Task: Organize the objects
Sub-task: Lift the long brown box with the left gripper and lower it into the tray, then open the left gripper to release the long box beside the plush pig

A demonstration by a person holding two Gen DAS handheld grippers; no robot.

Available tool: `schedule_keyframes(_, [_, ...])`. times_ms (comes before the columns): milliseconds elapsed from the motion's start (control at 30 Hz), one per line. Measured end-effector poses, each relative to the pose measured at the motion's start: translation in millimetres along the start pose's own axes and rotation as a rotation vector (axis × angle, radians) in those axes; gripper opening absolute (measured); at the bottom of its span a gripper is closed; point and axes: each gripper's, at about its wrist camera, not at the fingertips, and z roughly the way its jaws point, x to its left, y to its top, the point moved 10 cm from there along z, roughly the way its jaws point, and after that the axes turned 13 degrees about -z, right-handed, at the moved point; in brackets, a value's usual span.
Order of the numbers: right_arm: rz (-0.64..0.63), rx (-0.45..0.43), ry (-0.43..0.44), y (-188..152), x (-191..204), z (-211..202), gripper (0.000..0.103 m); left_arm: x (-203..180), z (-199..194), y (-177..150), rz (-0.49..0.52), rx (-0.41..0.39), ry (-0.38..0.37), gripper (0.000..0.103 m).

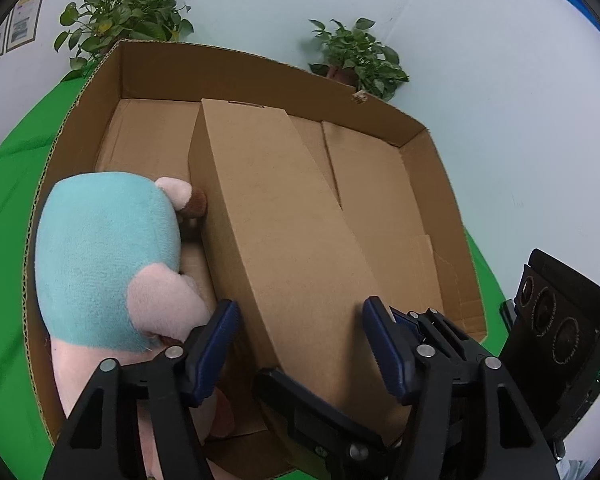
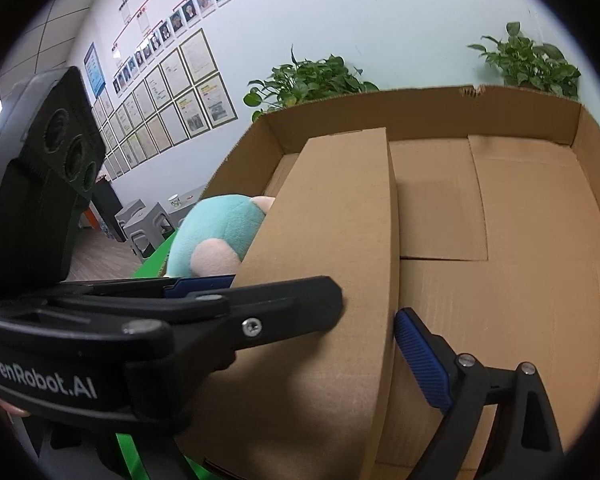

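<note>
A long closed cardboard carton (image 1: pixel 284 240) lies inside a big open cardboard box (image 1: pixel 432 184). It runs from the near wall toward the far wall. A teal and pink plush toy (image 1: pixel 108 260) sits against the carton's left side. My left gripper (image 1: pixel 300 328) straddles the carton's near end, both blue pads against its sides. In the right wrist view, my right gripper (image 2: pixel 300 314) is around the same carton (image 2: pixel 340 208). Its right fingertip pad (image 2: pixel 418 354) lies beside the carton's right side. The left gripper (image 2: pixel 284 300) crosses in front and hides its left finger.
The big box (image 2: pixel 592 152) stands on a green table cover (image 1: pixel 12 240). Flat cardboard flaps (image 2: pixel 532 220) line the box floor right of the carton. Two potted plants (image 1: pixel 120 16) (image 1: pixel 356 56) stand behind the box at a pale wall. Framed papers (image 2: pixel 180 92) hang on the left wall.
</note>
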Motion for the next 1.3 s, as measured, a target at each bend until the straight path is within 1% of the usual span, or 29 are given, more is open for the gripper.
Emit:
schedule_keyframes(133, [0.017, 0.023, -0.019, -1.8, -3.3, 7.1, 0.09, 0.8, 4.0, 2.3, 0.014, 0.025, 0.044, 0.056])
schedule_keyframes(233, [0.042, 0.052, -0.008, -12.2, -1.1, 11.8, 0.09, 4.4, 5.1, -2.6, 0.028, 0.036, 0.089, 0.046])
schedule_keyframes(267, [0.06, 0.072, 0.006, -18.3, -0.6, 14.9, 0.09, 5.2, 4.0, -4.9, 0.026, 0.037, 0.09, 0.041])
schedule_keyframes(367, [0.051, 0.105, 0.006, -28.6, 1.8, 17.8, 0.088, 6.8, 1.3, -11.8, 0.039, 0.045, 0.097, 0.041])
schedule_keyframes(500, [0.034, 0.105, 0.016, -30.9, 6.3, 9.3, 0.088, 7.5, -5.3, -21.6, 0.051, 0.042, 0.098, 0.041])
schedule_keyframes(533, [0.026, 0.107, 0.006, -31.5, 5.7, 7.9, 0.086, 7.0, -6.5, -23.0, 0.053, 0.039, 0.09, 0.041])
schedule_keyframes(600, [0.019, 0.13, -0.009, -35.2, 3.7, 9.7, 0.077, 5.9, -9.3, -26.6, 0.049, 0.039, 0.078, 0.041])
schedule_keyframes(733, [0.007, 0.129, -0.02, -37.4, 7.4, 8.6, 0.071, 1.4, -16.6, -34.6, 0.057, 0.028, 0.062, 0.041])
schedule_keyframes(800, [0.012, 0.133, -0.017, -35.3, 6.5, 10.1, 0.071, -1.5, -20.9, -36.2, 0.067, 0.008, 0.065, 0.041])
schedule_keyframes(900, [0.032, 0.135, 0.005, -34.3, 5.6, 13.4, 0.071, -7.1, -37.9, -36.0, 0.088, -0.049, 0.059, 0.041])
schedule_keyframes(933, [0.028, 0.139, 0.004, -34.1, 6.0, 12.9, 0.071, -9.1, -47.4, -35.3, 0.1, -0.088, 0.072, 0.041])
schedule_keyframes(1000, [0.016, 0.145, -0.008, -32.9, 7.6, 8.8, 0.069, -12.6, -63.0, -34.9, 0.123, -0.148, 0.095, 0.045])
schedule_keyframes(1033, [-0.007, 0.137, -0.039, -30.1, 8.0, 1.3, 0.069, -16.8, -74.9, -35.4, 0.143, -0.194, 0.105, 0.048])
schedule_keyframes(1067, [-0.027, 0.121, -0.062, -26.9, 8.0, -7.0, 0.069, -20.6, -87.5, -36.1, 0.157, -0.244, 0.118, 0.059])
schedule_keyframes(1100, [-0.063, 0.094, -0.101, -23.3, 8.3, -20.9, 0.078, -23.6, -99.1, -37.0, 0.165, -0.293, 0.131, 0.072])
schedule_keyframes(1133, [-0.083, 0.073, -0.133, -20.2, 7.5, -29.9, 0.09, -28.4, -115.1, -38.8, 0.176, -0.366, 0.145, 0.081])
schedule_keyframes(1167, [-0.106, 0.027, -0.192, -17.1, 4.9, -48.5, 0.095, -34.0, -127.9, -40.1, 0.188, -0.424, 0.152, 0.098])
schedule_keyframes(1200, [-0.122, -0.018, -0.249, -15.5, 2.4, -67.3, 0.102, -39.8, -142.3, -43.9, 0.201, -0.49, 0.161, 0.103])
schedule_keyframes(1233, [-0.131, -0.033, -0.274, -15.9, 1.8, -76.7, 0.102, -47.3, -158.7, -49.3, 0.219, -0.566, 0.176, 0.103])
schedule_keyframes(1300, [-0.158, -0.051, -0.326, -22.7, 2.2, -101.8, 0.102, -54.9, -174.9, -59.2, 0.234, -0.607, 0.197, 0.103])
